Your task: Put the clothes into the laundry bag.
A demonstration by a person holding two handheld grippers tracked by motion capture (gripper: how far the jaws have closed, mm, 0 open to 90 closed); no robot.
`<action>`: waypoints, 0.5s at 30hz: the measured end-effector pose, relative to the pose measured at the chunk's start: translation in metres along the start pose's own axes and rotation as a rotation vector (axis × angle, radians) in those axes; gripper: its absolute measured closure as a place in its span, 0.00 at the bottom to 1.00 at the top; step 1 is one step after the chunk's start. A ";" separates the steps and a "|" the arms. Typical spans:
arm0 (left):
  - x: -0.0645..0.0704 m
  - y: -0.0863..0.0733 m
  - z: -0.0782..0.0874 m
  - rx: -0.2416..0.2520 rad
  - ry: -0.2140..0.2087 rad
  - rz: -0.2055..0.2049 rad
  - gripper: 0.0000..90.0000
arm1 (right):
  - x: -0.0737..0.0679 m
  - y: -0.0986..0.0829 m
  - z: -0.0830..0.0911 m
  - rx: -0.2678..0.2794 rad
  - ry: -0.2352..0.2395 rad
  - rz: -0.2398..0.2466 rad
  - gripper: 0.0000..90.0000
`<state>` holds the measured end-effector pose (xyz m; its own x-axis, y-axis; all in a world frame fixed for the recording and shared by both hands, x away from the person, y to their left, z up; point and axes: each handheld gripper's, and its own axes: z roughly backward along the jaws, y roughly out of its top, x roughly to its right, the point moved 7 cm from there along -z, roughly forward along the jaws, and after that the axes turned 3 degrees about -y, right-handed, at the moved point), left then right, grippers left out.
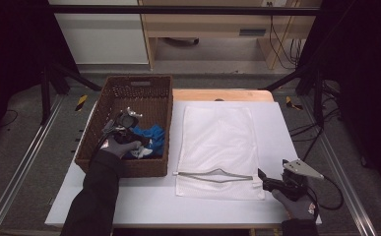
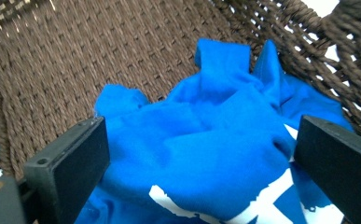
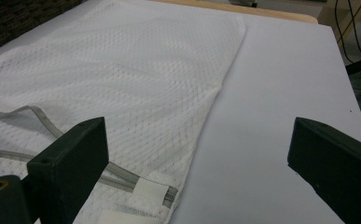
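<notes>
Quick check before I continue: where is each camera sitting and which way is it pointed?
High view: above the person's side, facing forward and down on the table; both forearms show.
Left gripper view: on the left hand-held gripper, facing the blue cloth in the basket; high view shares these.
Right gripper view: on the right hand-held gripper, facing the mesh bag.

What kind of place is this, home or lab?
Most likely a lab or data-collection rig, not a home. The white table stands inside a black metal frame with floor rails on both sides, and loose cables hang by a plain wooden desk behind it.
</notes>
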<state>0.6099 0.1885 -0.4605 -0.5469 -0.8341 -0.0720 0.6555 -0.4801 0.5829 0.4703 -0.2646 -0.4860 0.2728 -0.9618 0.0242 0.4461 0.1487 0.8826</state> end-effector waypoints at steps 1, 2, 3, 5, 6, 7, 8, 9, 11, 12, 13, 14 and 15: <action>0.000 -0.001 -0.001 -0.005 -0.001 0.005 0.03 | 0.000 0.000 0.000 -0.002 0.000 -0.001 0.06; 0.000 -0.001 -0.003 -0.015 -0.001 0.005 0.03 | 0.000 0.000 -0.001 -0.004 0.000 0.000 0.06; 0.000 -0.002 -0.003 -0.020 0.000 0.003 0.03 | -0.001 -0.001 0.000 -0.007 0.004 -0.004 0.06; 0.000 -0.003 -0.005 -0.030 -0.003 0.008 0.02 | -0.001 -0.001 0.000 -0.007 0.003 -0.003 0.06; 0.000 -0.003 -0.006 -0.034 -0.004 0.012 0.02 | -0.001 0.000 0.000 -0.005 0.002 0.000 0.06; 0.000 -0.004 -0.007 -0.038 -0.002 0.013 0.02 | -0.001 0.000 0.000 -0.005 0.002 0.001 0.06; -0.001 -0.004 -0.007 -0.047 0.002 0.009 0.02 | 0.000 -0.001 -0.001 -0.005 0.000 0.004 0.06; -0.001 -0.006 -0.009 -0.062 0.003 0.010 0.02 | -0.001 -0.001 0.000 -0.008 0.003 0.000 0.06; 0.000 -0.007 -0.011 -0.084 0.004 0.005 0.03 | 0.000 -0.001 0.000 -0.009 0.001 -0.003 0.06; 0.000 -0.008 -0.012 -0.097 0.003 0.001 0.04 | 0.000 -0.001 -0.001 -0.007 -0.003 0.002 0.06; 0.001 -0.009 -0.014 -0.112 0.000 -0.001 0.05 | 0.001 -0.001 -0.001 -0.006 -0.004 0.003 0.06; 0.001 -0.010 -0.015 -0.122 -0.002 -0.002 0.05 | 0.001 -0.001 -0.001 -0.007 -0.004 0.001 0.05; 0.001 -0.011 -0.016 -0.135 -0.007 -0.004 0.06 | 0.001 -0.001 -0.001 -0.007 -0.004 0.001 0.05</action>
<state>0.6107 0.1886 -0.4799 -0.5530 -0.8305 -0.0676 0.7173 -0.5158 0.4685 0.4706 -0.2654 -0.4870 0.2699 -0.9625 0.0270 0.4518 0.1513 0.8792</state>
